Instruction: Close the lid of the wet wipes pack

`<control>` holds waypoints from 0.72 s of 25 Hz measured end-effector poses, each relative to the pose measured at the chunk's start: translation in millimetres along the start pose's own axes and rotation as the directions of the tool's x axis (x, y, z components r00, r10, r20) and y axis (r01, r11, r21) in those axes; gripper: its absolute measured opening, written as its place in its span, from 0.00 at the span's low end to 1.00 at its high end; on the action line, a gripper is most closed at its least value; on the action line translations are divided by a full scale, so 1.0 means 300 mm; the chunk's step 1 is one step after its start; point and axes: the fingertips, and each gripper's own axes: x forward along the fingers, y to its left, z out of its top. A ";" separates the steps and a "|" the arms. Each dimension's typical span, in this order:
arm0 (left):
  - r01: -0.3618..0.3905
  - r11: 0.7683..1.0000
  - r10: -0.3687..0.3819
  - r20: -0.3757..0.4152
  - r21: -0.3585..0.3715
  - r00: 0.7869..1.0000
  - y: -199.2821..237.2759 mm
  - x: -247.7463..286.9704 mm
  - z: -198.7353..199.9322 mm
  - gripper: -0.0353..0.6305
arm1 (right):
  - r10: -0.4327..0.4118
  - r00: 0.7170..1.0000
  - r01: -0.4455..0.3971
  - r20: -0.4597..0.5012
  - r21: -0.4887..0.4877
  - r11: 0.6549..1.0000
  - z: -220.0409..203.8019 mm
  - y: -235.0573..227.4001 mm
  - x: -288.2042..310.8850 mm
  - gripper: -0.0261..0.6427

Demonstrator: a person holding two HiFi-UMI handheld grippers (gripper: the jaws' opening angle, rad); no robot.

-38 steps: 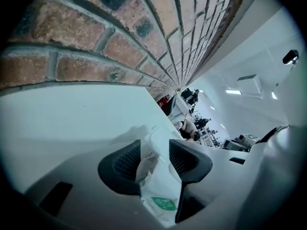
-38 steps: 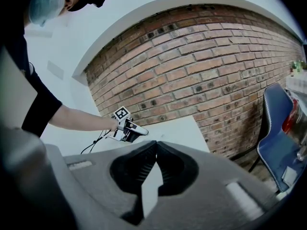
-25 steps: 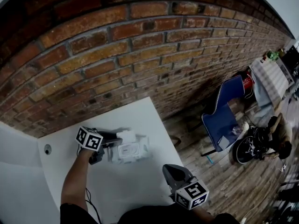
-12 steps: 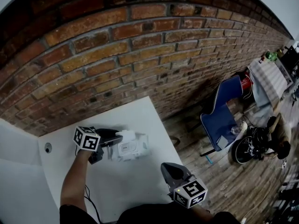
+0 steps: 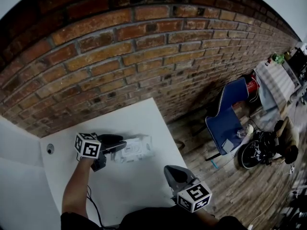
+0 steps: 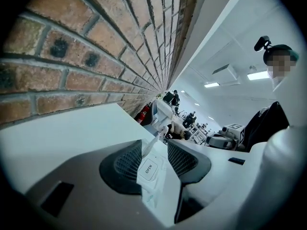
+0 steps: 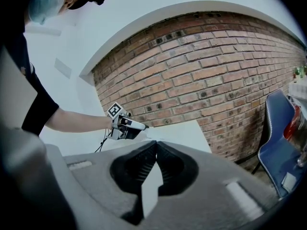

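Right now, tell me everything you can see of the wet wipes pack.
The wet wipes pack is a soft white packet with crinkled clear ends, lying flat on the white table near the brick wall. Its top flap bears a label reading OPEN and looks lowered. The left gripper is at one end, fingers apart with the flap between them; contact is unclear.

Only legible word: "OPEN", dark print on a small white tab (image 6: 147,167) atop the wet wipes pack (image 6: 156,195), left gripper view. Left cube (image 5: 88,146) & right cube (image 5: 194,196) carry b/w square code markers, no letters or nos. Rest too small/blurred to read.
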 end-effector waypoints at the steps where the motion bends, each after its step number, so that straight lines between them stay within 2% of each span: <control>1: -0.001 1.000 0.001 0.003 0.001 1.000 -0.006 -0.002 -0.006 0.32 | 0.003 1.000 -0.003 0.001 -0.002 1.000 0.000 0.003 0.000 0.04; 8: -0.001 0.999 0.001 -0.006 0.033 1.000 -0.048 -0.001 -0.048 0.29 | 0.024 1.000 -0.024 0.012 -0.024 0.999 0.014 0.029 0.004 0.04; 18: -0.013 1.000 0.013 -0.012 -0.003 1.000 -0.062 0.012 -0.120 0.28 | 0.031 0.999 -0.031 0.014 -0.030 0.999 0.009 0.041 0.003 0.04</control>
